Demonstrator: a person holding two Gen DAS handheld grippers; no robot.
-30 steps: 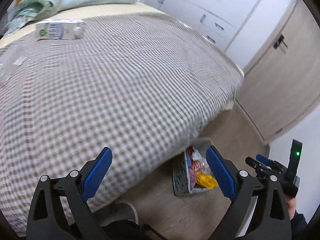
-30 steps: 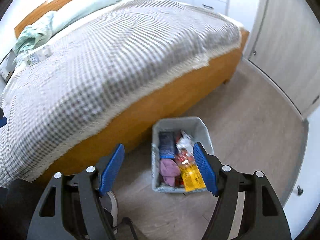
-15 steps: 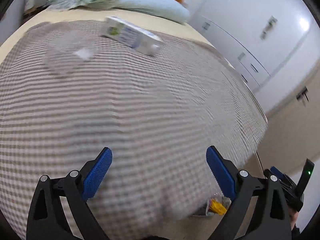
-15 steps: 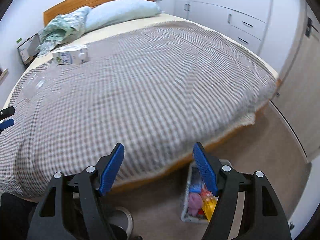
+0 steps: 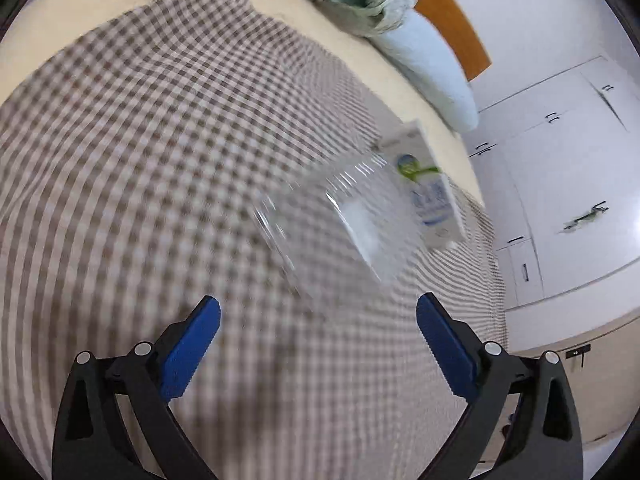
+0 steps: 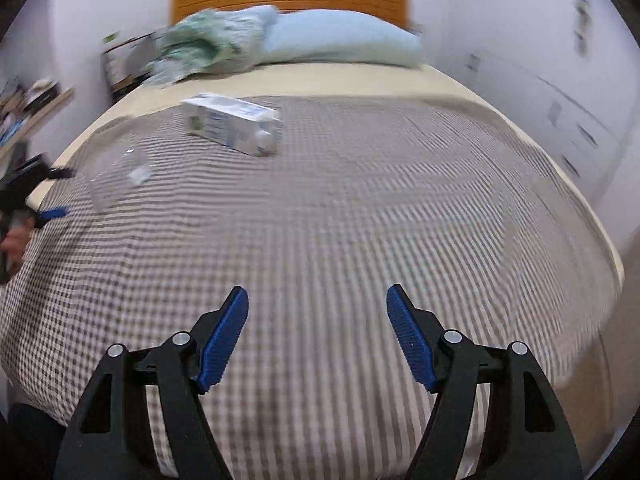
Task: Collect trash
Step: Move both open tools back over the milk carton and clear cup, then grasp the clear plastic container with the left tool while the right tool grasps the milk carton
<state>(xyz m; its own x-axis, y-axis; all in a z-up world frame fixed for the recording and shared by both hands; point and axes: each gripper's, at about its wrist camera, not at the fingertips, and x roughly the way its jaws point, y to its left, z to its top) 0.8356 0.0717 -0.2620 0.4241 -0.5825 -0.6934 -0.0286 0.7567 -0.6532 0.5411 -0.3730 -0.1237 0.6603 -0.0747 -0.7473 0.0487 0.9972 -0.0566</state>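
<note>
Left wrist view: left gripper (image 5: 318, 322) jaws apart, nothing between them. A clear plastic container (image 5: 328, 224), blurred, lies on the checked bedspread (image 5: 140, 168) just ahead of the fingertips. A milk carton (image 5: 426, 184) lies directly beyond it, long axis running toward the headboard (image 5: 440, 16). White cupboards (image 5: 560, 184) stand past the bed's far edge.

Right wrist view: right gripper (image 6: 318, 312) jaws have just been opening, nothing between them. The carton lies flat, cap end facing the camera's right. Open bedspread lies between.
</note>
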